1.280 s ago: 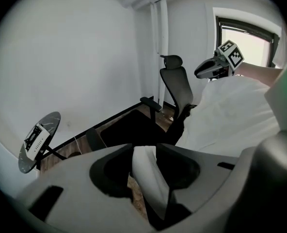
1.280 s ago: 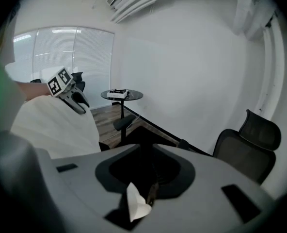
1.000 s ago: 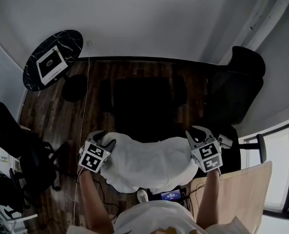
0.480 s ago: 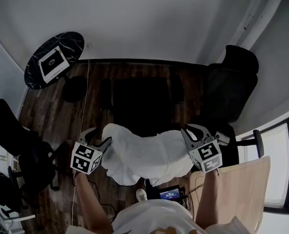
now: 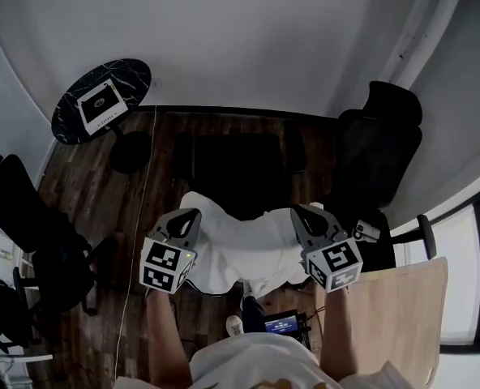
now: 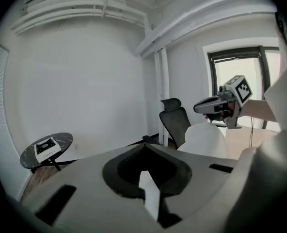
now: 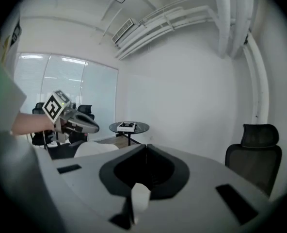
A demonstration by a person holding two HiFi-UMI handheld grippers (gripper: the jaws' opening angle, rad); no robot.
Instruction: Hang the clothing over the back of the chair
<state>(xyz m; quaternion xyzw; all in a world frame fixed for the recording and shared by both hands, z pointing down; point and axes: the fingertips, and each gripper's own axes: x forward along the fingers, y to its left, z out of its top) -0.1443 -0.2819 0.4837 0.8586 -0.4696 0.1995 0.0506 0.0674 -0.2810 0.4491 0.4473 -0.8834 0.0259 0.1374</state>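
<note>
Head view: the left gripper [image 5: 188, 215] and the right gripper [image 5: 299, 213] sit level with each other in the lower centre of the frame. A white cloth garment [image 5: 240, 250] is stretched between them.

Left gripper view: jaws closed together, with a thin fold of the garment pinched between them.

Right gripper view: the same, jaws closed on a small white tuft of the garment.

The garment's upper edge overlaps the near edge of the black office chair with armrests [image 5: 238, 168] at frame centre. Whether the two touch cannot be told. The garment is not draped over the chair.

Surroundings: a round black marble-patterned table [image 5: 130, 78] at upper left carries a white flat box [image 5: 100, 104]. A second black high-backed office chair [image 5: 378, 148] stands at right. The dark wooden plank floor [image 5: 94, 193] runs beneath. A pale wooden panel [image 5: 390, 306] is at lower right.
</note>
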